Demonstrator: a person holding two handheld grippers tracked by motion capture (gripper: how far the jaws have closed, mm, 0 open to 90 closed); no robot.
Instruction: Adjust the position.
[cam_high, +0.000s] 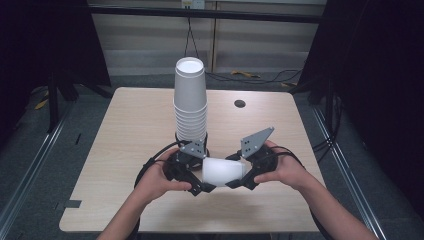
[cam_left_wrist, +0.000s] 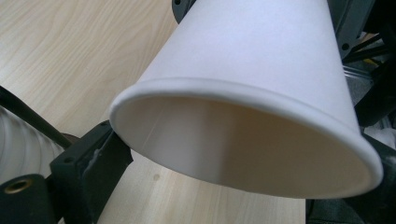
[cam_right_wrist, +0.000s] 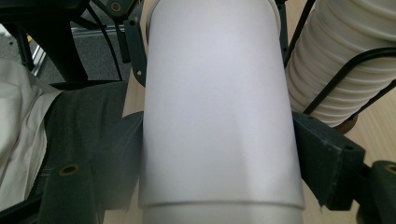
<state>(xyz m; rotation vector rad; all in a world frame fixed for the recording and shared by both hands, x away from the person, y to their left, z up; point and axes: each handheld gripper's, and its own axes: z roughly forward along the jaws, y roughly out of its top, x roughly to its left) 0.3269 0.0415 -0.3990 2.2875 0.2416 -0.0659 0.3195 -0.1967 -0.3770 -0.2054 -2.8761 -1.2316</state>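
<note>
The tabletop (cam_high: 130, 130) is pale beige wood with a fine, light brown grain, and a small round black hole (cam_high: 240, 103) sits near its far edge. The stack of cups (cam_high: 190, 100) is white, ringed with faint grey shadow lines at the rims. The single cup (cam_high: 223, 171) is plain white outside and, in the left gripper view, a warmer cream inside. The left tongs (cam_high: 200, 186) and right tongs (cam_high: 239, 183) are black, each topped by a grey plate. Black cables trail off them. The floor (cam_high: 40, 145) looks dark grey, possibly carpet.
</note>
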